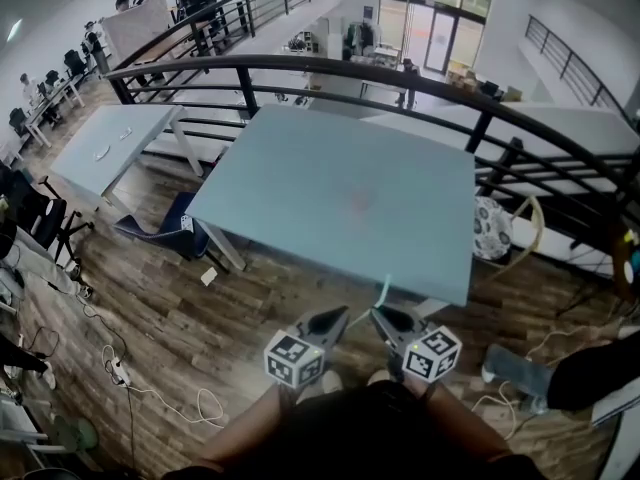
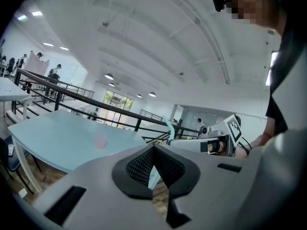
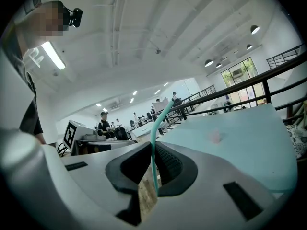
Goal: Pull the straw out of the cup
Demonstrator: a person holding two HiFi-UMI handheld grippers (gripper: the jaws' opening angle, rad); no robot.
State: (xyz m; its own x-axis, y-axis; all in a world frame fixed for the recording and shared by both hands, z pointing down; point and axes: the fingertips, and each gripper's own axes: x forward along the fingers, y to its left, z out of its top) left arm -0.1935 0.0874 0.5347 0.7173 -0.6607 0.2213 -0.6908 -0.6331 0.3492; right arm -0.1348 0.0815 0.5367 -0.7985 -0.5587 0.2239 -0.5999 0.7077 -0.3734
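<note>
The right tool (image 3: 152, 150) is clamped on the straw (image 3: 159, 119), short of the tabletop's (image 1: 330, 188) near edge. The left tool (image 2: 153, 147) is closed and empty. No cup shows, so the pull seems done; setting the straw down likely comes next.

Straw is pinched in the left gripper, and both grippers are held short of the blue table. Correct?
Not quite. The straw is pinched in the right gripper, not the left gripper, whose jaws are shut with no straw between them. The right gripper view shows this. Both grippers are short of the blue table, as you said.
</note>
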